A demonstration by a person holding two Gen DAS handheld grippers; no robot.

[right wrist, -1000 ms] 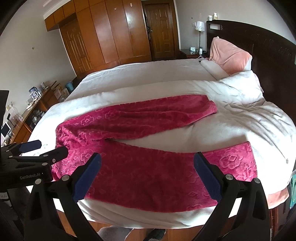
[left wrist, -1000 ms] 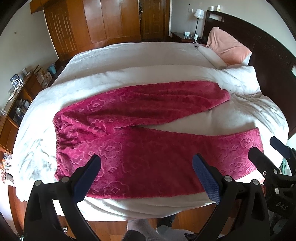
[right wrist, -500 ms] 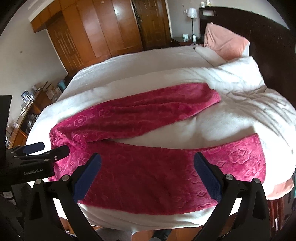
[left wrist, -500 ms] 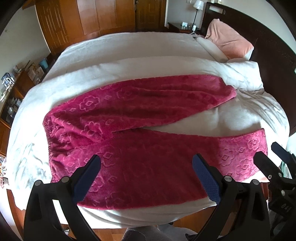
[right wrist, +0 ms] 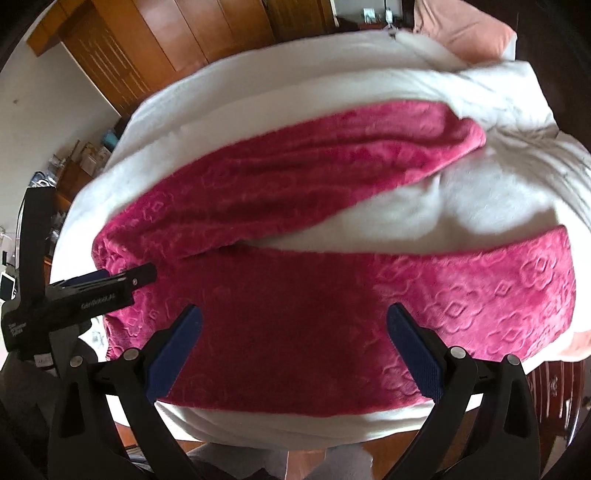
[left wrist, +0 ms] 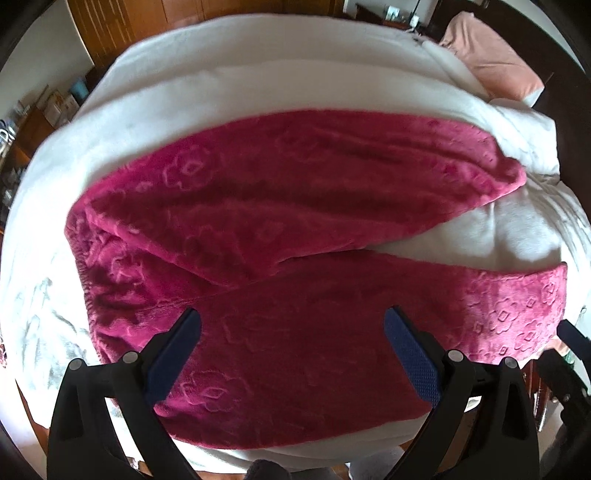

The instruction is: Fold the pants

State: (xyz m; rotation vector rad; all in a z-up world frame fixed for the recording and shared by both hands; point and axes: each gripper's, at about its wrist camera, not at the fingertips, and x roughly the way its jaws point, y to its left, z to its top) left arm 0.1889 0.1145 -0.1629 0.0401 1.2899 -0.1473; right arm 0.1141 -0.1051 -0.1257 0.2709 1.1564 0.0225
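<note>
Across the near half of the bed (left wrist: 258,77) lie the magenta fleece pants (left wrist: 295,229), spread flat on a white blanket (left wrist: 517,229) with an embossed flower pattern facing up. Waistband sits toward the left edge of the bed; both legs run toward the right. The near leg lies along the front edge of the bed, its cuff close to the right front corner. The far leg angles away toward the headboard side, its cuff beside the bunched white bedding. A wedge of blanket shows between the two legs.

Left gripper (left wrist: 293,347) hovers over the near leg, close to the crotch, its blue-padded fingers (left wrist: 173,358) spread wide and holding nothing. Contact with the fabric cannot be confirmed from the left wrist view.

Right gripper (right wrist: 295,347) is over the middle of the near leg, fingers (right wrist: 415,354) likewise spread wide apart and empty. In the right wrist view the left gripper appears from the side at the waistband end, near the left front corner.

A pink pillow (left wrist: 491,62) rests at the far right corner. Wooden wardrobes (right wrist: 177,33) stand beyond the far edge. Both views are slightly blurred.
</note>
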